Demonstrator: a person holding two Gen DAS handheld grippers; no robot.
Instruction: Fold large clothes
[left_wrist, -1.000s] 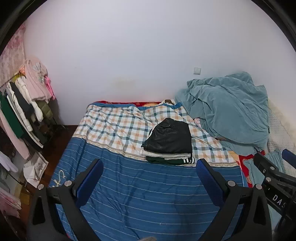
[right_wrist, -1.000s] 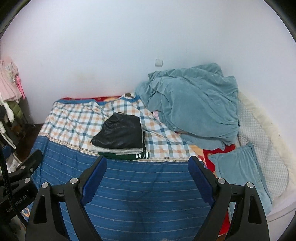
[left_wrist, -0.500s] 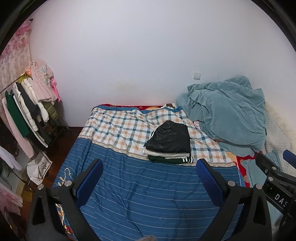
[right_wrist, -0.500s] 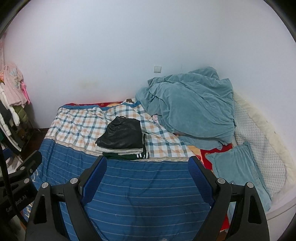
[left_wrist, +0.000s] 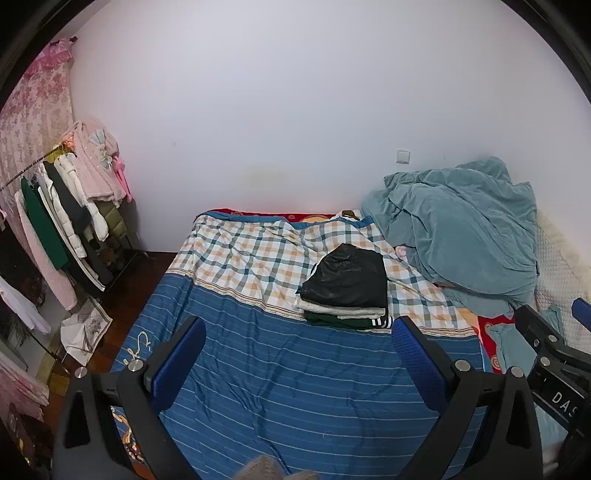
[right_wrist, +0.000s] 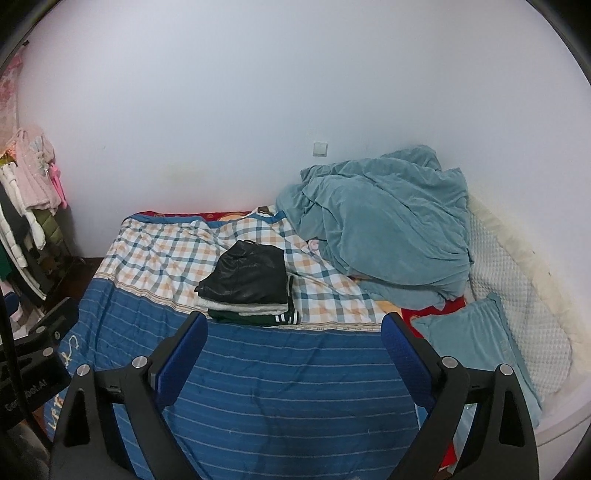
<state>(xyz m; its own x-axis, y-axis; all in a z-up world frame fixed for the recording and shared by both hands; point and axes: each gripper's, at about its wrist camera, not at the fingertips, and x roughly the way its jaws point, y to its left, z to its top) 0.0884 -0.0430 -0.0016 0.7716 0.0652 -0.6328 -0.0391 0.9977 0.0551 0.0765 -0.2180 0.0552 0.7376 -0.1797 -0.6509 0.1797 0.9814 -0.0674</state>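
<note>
the blue-padded fingers (left_wrist: 181, 354) of the left gripper (left_wrist: 299, 358) stand wide apart with nothing between them, and the right gripper (right_wrist: 291, 347) is spread just as wide, also holding nothing.

the stack of folded clothes (left_wrist: 345, 291) sits on the bed (left_wrist: 258, 387), near the line where the plaid part of the cover meets the blue striped part. a shiny black garment (right_wrist: 247, 273) lies on top, a pale grey one under it, and a dark green one with white stripes at the bottom. the edges line up fairly squarely.

both grippers hang above the near end of the bed, side by side, looking along the mattress toward the white wall (left_wrist: 295, 129); each shows at the edge of the other's view.

the blue striped stretch in front of the stack lies flat with light creases. a crumpled teal blanket (right_wrist: 384, 229) is heaped at the far right, with a teal pillow (right_wrist: 472, 343) nearer on that side. a rack of hanging clothes (left_wrist: 66, 221) stands off the bed's left edge.
</note>
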